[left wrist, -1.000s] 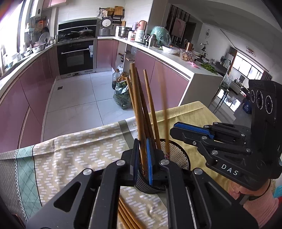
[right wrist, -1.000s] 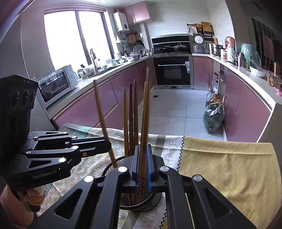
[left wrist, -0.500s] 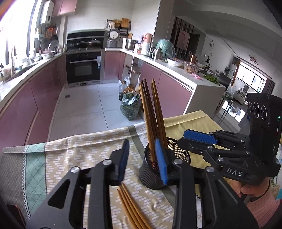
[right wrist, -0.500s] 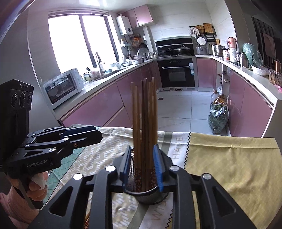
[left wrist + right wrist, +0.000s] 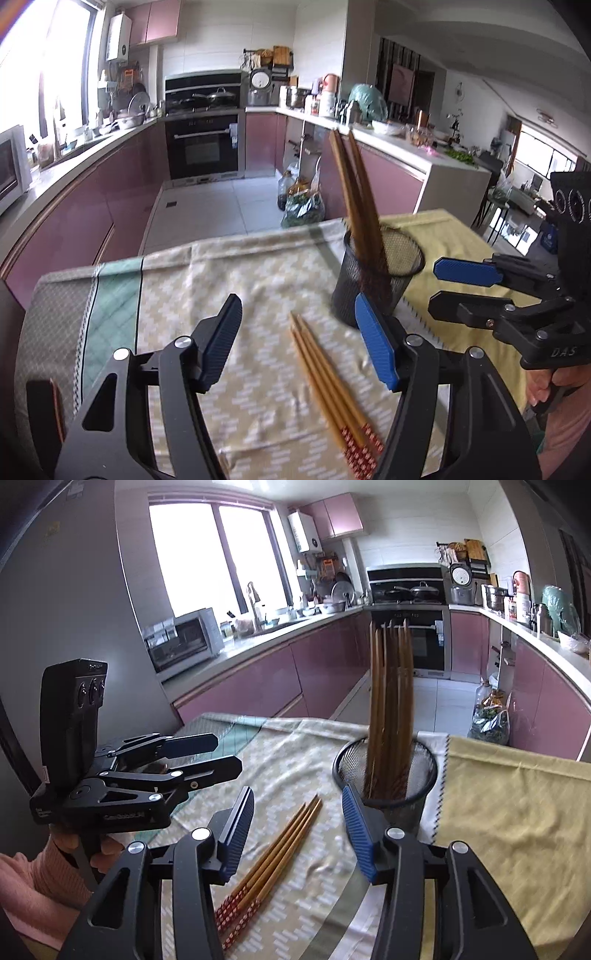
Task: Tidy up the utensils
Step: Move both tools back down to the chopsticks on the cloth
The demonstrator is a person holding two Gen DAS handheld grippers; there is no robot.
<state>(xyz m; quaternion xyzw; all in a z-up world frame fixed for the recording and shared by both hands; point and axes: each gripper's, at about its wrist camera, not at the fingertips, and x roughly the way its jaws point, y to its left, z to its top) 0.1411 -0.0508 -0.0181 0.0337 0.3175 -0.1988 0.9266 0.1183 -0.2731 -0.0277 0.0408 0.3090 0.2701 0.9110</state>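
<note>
A black mesh cup (image 5: 376,284) (image 5: 413,775) stands on the patterned tablecloth with several brown chopsticks (image 5: 354,199) (image 5: 391,701) upright in it. More chopsticks with red patterned ends (image 5: 332,391) (image 5: 273,864) lie flat on the cloth in front of the cup. My left gripper (image 5: 299,343) (image 5: 221,755) hovers over these loose chopsticks, jaws opening, nothing gripped. My right gripper (image 5: 299,834) (image 5: 439,286) hangs just short of the cup, jaws opening too, with nothing pressed between its blue pads.
A yellow cloth (image 5: 517,812) covers the right part of the table, the patterned cloth (image 5: 177,280) the left. Beyond the table's far edge (image 5: 258,236) lie the kitchen floor and pink cabinets. Hands in pink sleeves (image 5: 33,882) hold both grippers.
Both grippers were shut on chopsticks over the cup; they have let go, opened and drawn back. The released chopsticks now stand in the cup.
</note>
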